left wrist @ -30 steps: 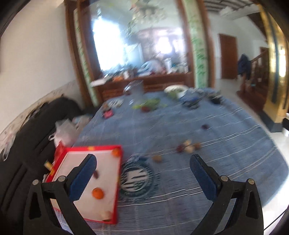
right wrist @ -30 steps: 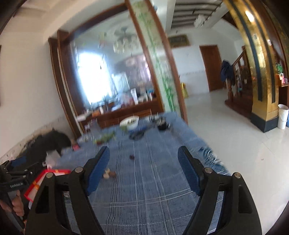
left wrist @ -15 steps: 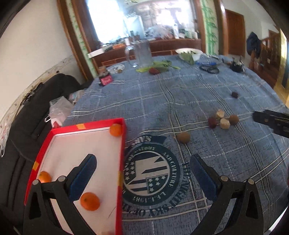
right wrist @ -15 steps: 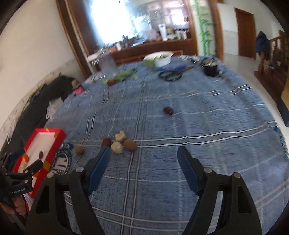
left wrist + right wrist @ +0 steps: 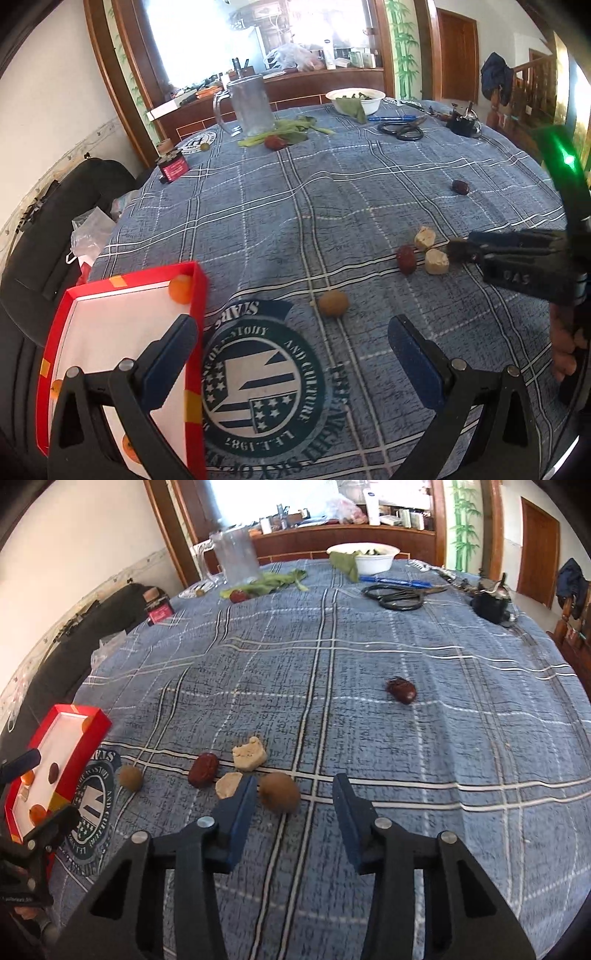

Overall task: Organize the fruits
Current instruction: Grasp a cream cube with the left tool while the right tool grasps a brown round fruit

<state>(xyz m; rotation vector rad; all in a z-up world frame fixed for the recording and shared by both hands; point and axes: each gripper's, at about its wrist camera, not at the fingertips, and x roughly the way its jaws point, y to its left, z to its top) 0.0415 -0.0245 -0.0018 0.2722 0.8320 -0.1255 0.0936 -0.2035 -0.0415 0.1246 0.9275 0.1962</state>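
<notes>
between the blue pads of the right tool (image 5: 291,805) sits a round brown fruit (image 5: 279,792) — the jaws are closing, the left pad just beside it, the right pad clear of it with bare cloth between. just left of that pad lie a pale chunk (image 5: 228,784), a dark red date (image 5: 203,770) and a second pale chunk (image 5: 250,754), packed near together, so the room on that side is tight. further left a smaller brown fruit (image 5: 130,778) rests alone by the printed round emblem (image 5: 90,805) on the cloth. up and to the right a lone dark date (image 5: 401,689) lies well apart, with open plaid tablecloth (image 5: 443,738) all around it and on toward the right-hand edge of the tabletop.

the left tool (image 5: 291,354) hangs spread wide, nothing between its pads, above the emblem; its left finger overlaps the red tray (image 5: 197,295). the tray sits at the near left edge of the tabletop, white inside, an orange fruit (image 5: 181,290) in its far corner against the wall and more orange pieces partly hidden behind the tool.

at the far side stand a glass mug (image 5: 251,105), green leaves (image 5: 291,129), a white bowl (image 5: 356,99) and black scissors (image 5: 402,131) — the middle of the cloth is open.
</notes>
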